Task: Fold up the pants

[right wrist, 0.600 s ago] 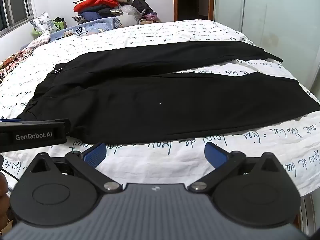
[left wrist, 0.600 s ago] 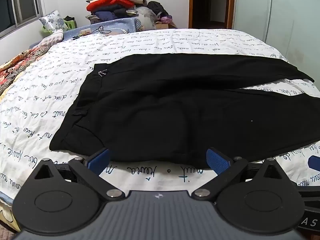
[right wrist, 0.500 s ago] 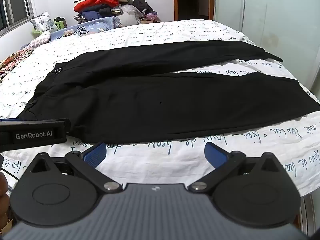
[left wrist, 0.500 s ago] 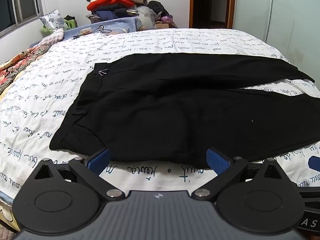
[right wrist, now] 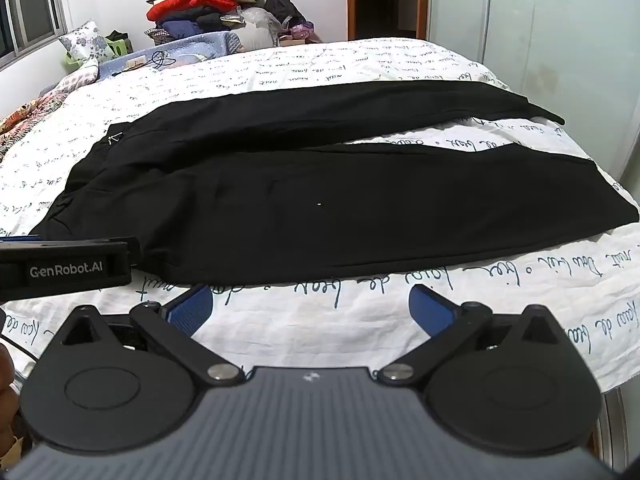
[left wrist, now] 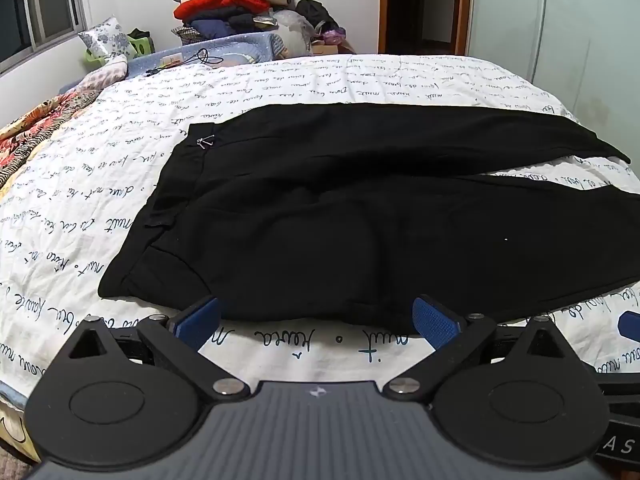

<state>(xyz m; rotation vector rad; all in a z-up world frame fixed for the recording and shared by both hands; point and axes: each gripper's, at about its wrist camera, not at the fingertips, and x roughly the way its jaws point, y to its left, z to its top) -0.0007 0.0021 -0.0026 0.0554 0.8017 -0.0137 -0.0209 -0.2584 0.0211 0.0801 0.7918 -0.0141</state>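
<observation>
**Lettering in view**

"GenRobot.AI" stands in pale letters on the black body of the left gripper point(right wrist: 66, 270), seen from the right wrist. At the left wrist view's lower right edge, the letters "A S" show on a black bar point(left wrist: 620, 446), perhaps part of a longer word. The bedsheet point(right wrist: 360, 312) carries dark cursive script, including "mult" and "de".

Black pants point(left wrist: 360, 220) look like matt, smooth woven cloth, soaking up the light. The sheet point(left wrist: 280, 80) under them is white cotton-like cloth, faintly crinkled, printed with script. Left gripper point(left wrist: 316, 320): matt black plastic arms, bright metal rivets, finely textured blue pads point(left wrist: 434, 322). Right gripper point(right wrist: 310, 308) shows the same finish.
</observation>
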